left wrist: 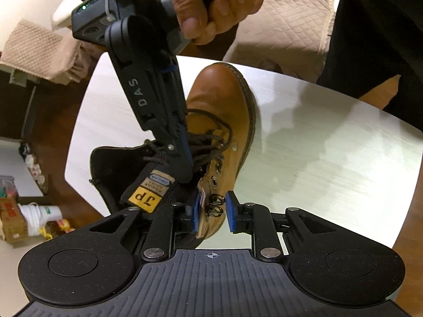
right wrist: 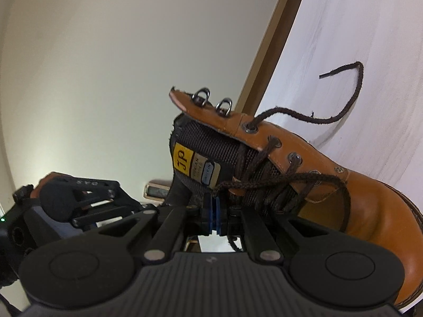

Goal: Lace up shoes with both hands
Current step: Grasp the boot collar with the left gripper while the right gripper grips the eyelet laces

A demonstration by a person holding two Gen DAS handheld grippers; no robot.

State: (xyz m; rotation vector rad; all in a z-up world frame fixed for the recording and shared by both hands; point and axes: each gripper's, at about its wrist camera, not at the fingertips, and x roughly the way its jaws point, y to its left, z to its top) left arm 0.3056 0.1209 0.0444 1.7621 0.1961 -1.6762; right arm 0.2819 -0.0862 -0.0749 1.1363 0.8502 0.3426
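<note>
1. The tan boot [left wrist: 224,111] lies on the white surface [left wrist: 330,142]; only the left wrist view shows its toe pointing far.
2. The left hand-held gripper [left wrist: 212,210] has its pads apart, straddling the boot's near eyelet flap [left wrist: 211,203].
3. The right hand-held gripper [right wrist: 213,212] has its pads together; whether lace lies between them cannot be told.
4. Only the right wrist view shows the loose lace end [right wrist: 341,92] lying on the surface.

white table [left wrist: 317,137], quilted cover [left wrist: 290,13], beige towel [left wrist: 34,50]

tan leather boot [left wrist: 222,111] | on white table | dark lace [right wrist: 341,111] loose
</note>
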